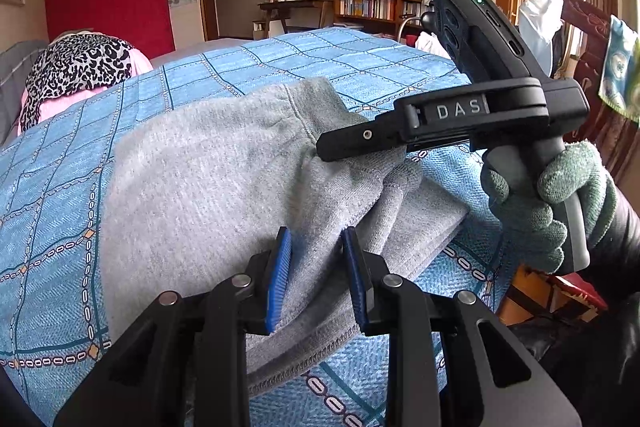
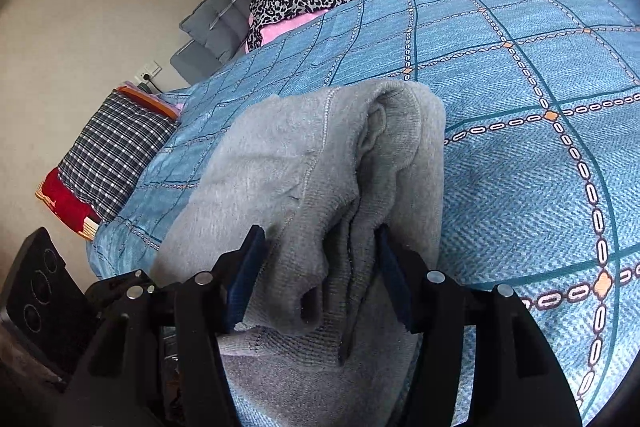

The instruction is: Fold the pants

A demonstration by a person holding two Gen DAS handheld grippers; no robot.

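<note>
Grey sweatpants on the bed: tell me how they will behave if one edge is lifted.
The grey sweatpants would probably sag: they already bunch in soft folds between the right gripper fingers. The thick fleecy knit suggests some weight, so stacked layers may slide apart. The left gripper is pinching a fold, so the ribbed blue pads likely hold this fabric without slipping.
</note>
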